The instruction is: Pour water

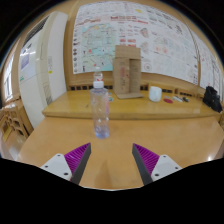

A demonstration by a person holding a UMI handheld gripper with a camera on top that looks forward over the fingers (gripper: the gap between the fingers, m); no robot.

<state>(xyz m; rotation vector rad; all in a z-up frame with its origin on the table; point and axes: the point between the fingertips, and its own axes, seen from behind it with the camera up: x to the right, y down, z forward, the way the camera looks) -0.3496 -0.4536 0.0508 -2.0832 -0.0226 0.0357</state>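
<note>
one bottle (pixel 99 107) beyond open tongs (pixel 113 158); one cup (pixel 155 94).

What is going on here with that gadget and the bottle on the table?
A hand-held gripper is pointed at a clear plastic bottle standing upright on a wooden table. Its fingers are open and hold nothing; the bottle stands beyond them, untouched. Farther back are a brown paper bag and a small white cup.
</note>
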